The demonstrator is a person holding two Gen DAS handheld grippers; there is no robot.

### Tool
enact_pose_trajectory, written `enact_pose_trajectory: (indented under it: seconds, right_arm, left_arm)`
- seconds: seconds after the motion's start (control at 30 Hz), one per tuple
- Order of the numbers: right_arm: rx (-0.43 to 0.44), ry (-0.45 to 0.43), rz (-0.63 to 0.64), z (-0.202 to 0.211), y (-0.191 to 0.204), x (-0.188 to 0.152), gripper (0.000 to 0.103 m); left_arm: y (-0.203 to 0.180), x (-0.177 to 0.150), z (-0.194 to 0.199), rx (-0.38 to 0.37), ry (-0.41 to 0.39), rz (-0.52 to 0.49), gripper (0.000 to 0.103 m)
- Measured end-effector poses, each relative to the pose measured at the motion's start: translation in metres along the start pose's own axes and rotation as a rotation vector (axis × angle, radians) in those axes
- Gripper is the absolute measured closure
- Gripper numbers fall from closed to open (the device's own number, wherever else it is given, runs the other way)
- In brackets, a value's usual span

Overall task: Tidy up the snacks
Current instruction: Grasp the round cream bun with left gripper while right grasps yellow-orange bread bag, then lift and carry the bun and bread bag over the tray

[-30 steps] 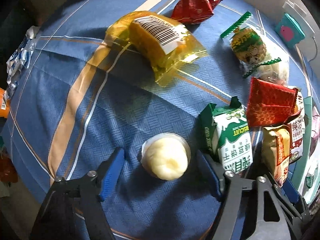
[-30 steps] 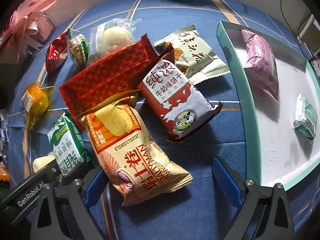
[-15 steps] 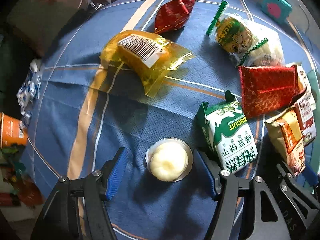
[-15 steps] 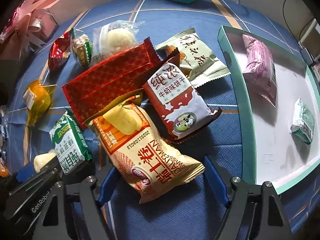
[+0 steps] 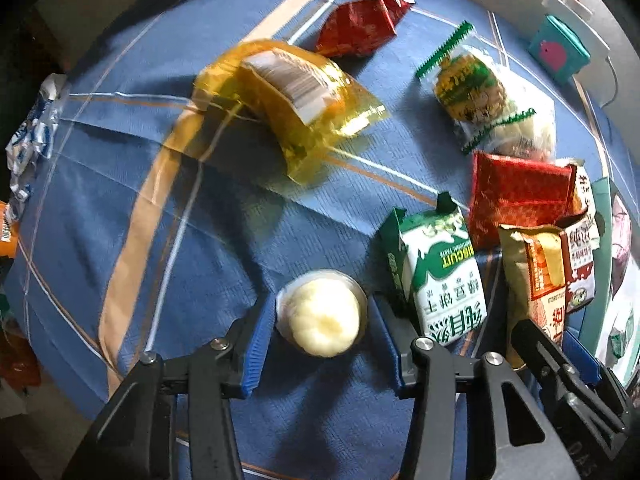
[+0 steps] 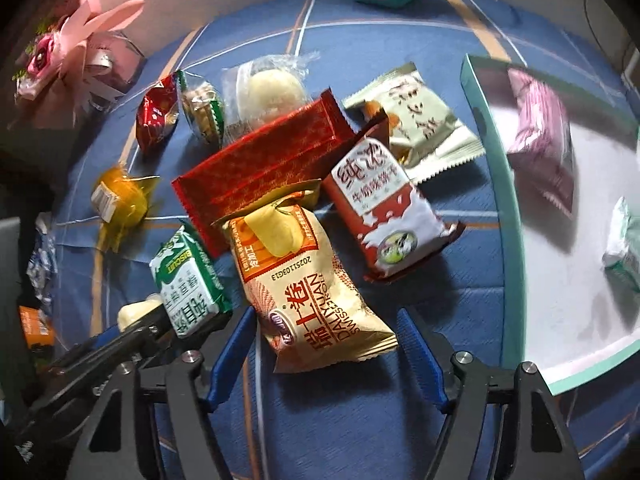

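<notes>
My left gripper [image 5: 320,314] has its blue pads against both sides of a round pale-yellow pastry [image 5: 322,318] in clear wrap on the blue cloth. A green biscuit pack [image 5: 436,272] lies just right of it. My right gripper [image 6: 326,322] is open, its fingers on either side of the lower end of a tan Swiss-roll pack [image 6: 308,284]. That pack lies among a red wrapper [image 6: 264,168], a red-and-white milk biscuit pack [image 6: 384,212] and a pale green pack [image 6: 416,124]. A teal-rimmed white tray [image 6: 492,184] at the right holds a pink pack [image 6: 540,136] and a green pack [image 6: 624,248].
A yellow wrapped cake [image 5: 292,100], a red packet [image 5: 360,24] and a green-edged cracker pack [image 5: 476,92] lie further back. A teal box [image 5: 558,50] stands by the wall. A pink gift bow [image 6: 76,48] sits at the back left. The cloth's edge drops off at the left.
The left gripper has closed in from wide open onto the round pastry. The right gripper has moved forward so the Swiss-roll pack's end lies between its fingers, which have narrowed a little.
</notes>
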State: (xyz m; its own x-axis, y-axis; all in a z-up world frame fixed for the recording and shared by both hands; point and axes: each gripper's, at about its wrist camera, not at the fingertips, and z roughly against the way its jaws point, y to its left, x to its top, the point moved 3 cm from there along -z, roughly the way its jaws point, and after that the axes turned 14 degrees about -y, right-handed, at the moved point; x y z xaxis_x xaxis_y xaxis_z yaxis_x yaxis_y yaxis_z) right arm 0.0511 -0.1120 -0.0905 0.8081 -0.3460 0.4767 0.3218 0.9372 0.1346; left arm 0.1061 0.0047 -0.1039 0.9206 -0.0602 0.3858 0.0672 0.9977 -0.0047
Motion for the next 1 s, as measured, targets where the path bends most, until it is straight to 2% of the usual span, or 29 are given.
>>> enact_pose_trajectory:
  seconds: [0.1, 0.2, 0.3, 0.53, 0.77, 0.8, 1.0]
  right_arm:
    - [-0.006, -0.016, 0.049, 0.0, 0.01, 0.0, 0.03]
    - [-0.01, -0.027, 0.087, -0.005, 0.017, -0.002, 0.035]
    - [-0.015, -0.025, 0.101, -0.009, 0.022, -0.003, 0.039]
    - [-0.041, 0.005, 0.087, -0.009, 0.016, -0.013, 0.051]
    - [-0.037, 0.011, 0.081, -0.007, -0.002, -0.019, 0.053]
    - [-0.034, 0.013, 0.079, -0.006, -0.004, -0.019, 0.054]
    - [-0.022, 0.019, 0.055, -0.005, -0.004, -0.016, 0.058]
  left_arm:
    - [-0.001, 0.006, 0.005, -0.01, -0.019, 0.002, 0.053]
    - [-0.001, 0.008, 0.003, -0.025, -0.004, -0.005, 0.053]
    - [-0.013, 0.0, -0.008, -0.009, 0.01, -0.032, 0.053]
    - [-0.013, -0.008, -0.01, 0.009, -0.001, -0.061, 0.055]
    - [-0.005, -0.013, -0.001, -0.018, -0.004, -0.035, 0.059]
    - [0.006, -0.009, 0.004, -0.02, -0.005, -0.032, 0.059]
    - [0.019, -0.001, 0.017, -0.021, -0.045, -0.005, 0.059]
